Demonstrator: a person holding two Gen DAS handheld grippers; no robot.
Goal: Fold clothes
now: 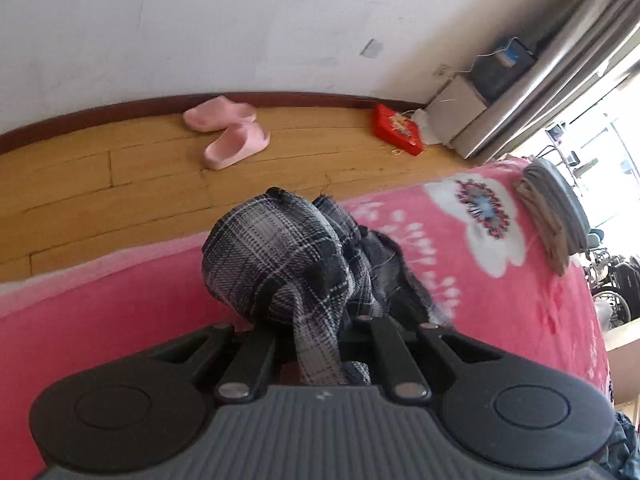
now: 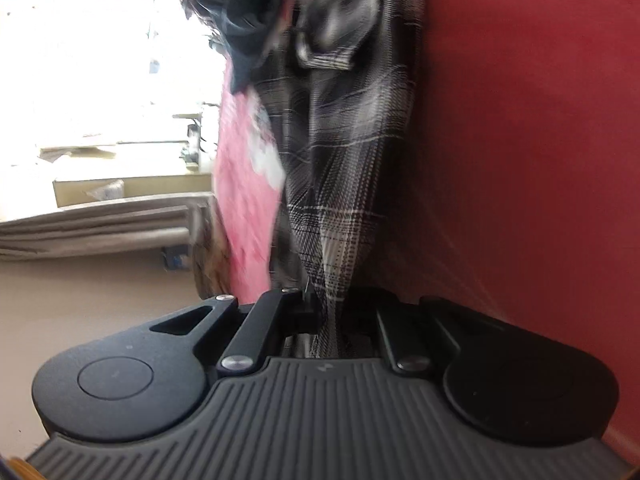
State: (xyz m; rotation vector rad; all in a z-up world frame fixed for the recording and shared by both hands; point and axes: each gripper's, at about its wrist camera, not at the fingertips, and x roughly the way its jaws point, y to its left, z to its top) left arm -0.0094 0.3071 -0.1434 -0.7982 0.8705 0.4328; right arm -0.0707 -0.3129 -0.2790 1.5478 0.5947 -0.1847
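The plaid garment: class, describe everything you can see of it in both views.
The plaid garment is dark grey woven cloth with white check lines, soft and crumpled. It hangs bunched above the pink bedspread, pinched by the shut left gripper. In the right view it stretches taut from the shut right gripper. Its type is unclear.

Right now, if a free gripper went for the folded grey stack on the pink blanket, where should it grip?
Probably pinch the folded grey stack at its layered edge, coming in level from the side facing the plaid garment: that side faces open pink blanket and exposes every layer.
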